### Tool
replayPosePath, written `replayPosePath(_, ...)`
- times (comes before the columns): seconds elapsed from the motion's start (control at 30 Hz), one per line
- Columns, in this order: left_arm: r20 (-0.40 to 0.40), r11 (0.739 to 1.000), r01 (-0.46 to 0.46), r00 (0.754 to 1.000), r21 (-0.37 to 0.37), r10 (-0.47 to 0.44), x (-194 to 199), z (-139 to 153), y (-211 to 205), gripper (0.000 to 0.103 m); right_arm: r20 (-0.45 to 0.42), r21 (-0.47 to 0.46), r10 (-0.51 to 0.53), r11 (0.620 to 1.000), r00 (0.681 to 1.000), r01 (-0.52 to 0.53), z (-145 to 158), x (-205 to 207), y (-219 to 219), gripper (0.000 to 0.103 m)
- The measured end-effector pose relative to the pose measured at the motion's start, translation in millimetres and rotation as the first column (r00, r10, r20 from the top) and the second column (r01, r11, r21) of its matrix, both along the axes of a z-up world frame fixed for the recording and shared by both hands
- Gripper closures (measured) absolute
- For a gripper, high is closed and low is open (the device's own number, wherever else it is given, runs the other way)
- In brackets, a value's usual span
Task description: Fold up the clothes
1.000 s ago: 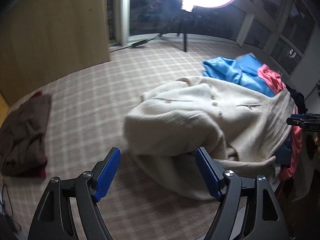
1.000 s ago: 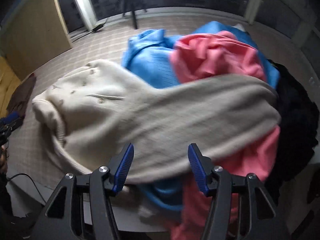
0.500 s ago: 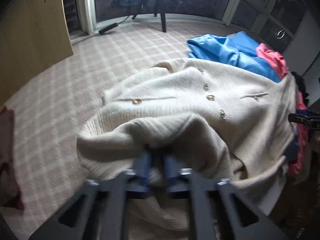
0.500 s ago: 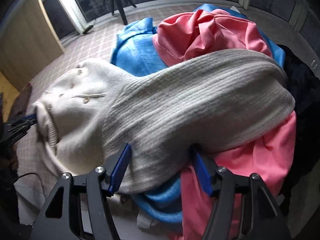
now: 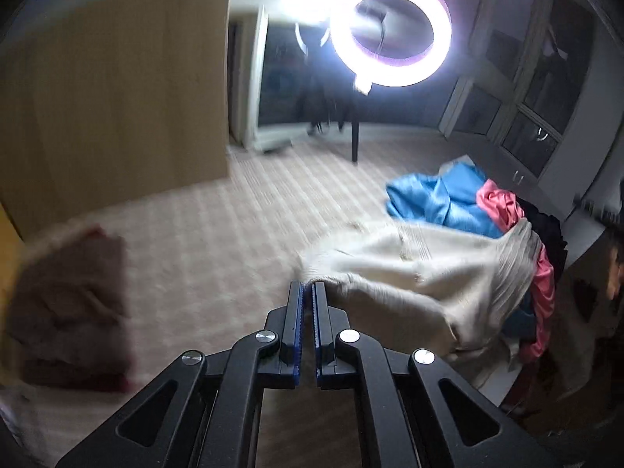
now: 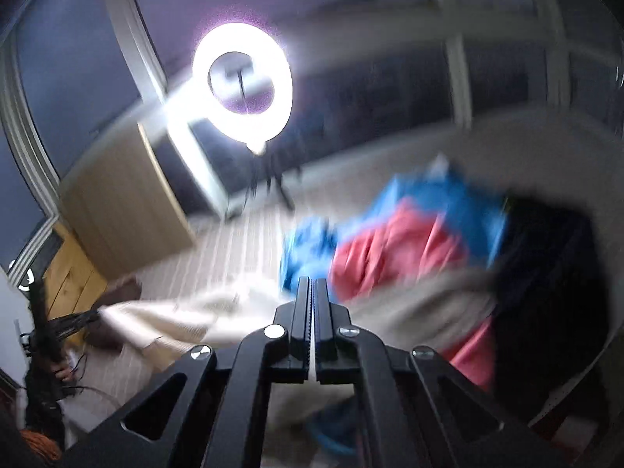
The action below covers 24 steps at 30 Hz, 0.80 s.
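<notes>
Both hand-held grippers, left (image 5: 307, 286) and right (image 6: 312, 282), are pressed together, each pinching the cream sweater (image 5: 421, 269) stretched between them.

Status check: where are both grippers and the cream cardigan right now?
Left gripper shut on cream cardigan edge. Right gripper shut on its other end. Cardigan stretched over the blue and pink garments; nothing else blocking.

Seen from the left wrist, a knitted cardigan (image 5: 421, 273) stretches from centre toward 3 o'clock, draped over a heap of clothes (image 5: 460, 199). A crumpled garment (image 5: 66, 304) lies at 9 o'clock; a ring light (image 5: 390, 27) stands at 1 o'clock.
</notes>
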<state>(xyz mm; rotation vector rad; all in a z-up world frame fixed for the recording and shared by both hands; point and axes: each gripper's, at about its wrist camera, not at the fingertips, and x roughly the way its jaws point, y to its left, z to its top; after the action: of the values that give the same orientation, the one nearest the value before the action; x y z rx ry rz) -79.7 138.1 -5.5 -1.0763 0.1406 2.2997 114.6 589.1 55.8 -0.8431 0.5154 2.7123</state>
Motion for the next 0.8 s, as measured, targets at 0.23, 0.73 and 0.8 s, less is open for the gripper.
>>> replayPosePath(0.23,0.008,0.972,0.025,1.000,-0.233,-0.024,-60.0,-44.8,24.5,0.099,0.280,0.049,0.181,0.978,0.943,-0.202,-38.4,-62.2,-36.6,0.069)
replayPosePath(0.73,0.104,0.914,0.273,0.962,-0.301,-0.253,-6.8,-107.7,17.2,0.084,0.602,0.118,0.406,0.807,0.688,-0.579,-209.7,-74.8,-229.4,0.054)
replayPosePath(0.8,0.101,0.907,0.289,0.957,-0.306,-0.271,-6.3,-112.8,24.5,0.084,0.616,0.073,0.408,0.822,0.674,-0.564,-215.9,-78.9,-221.3,0.059)
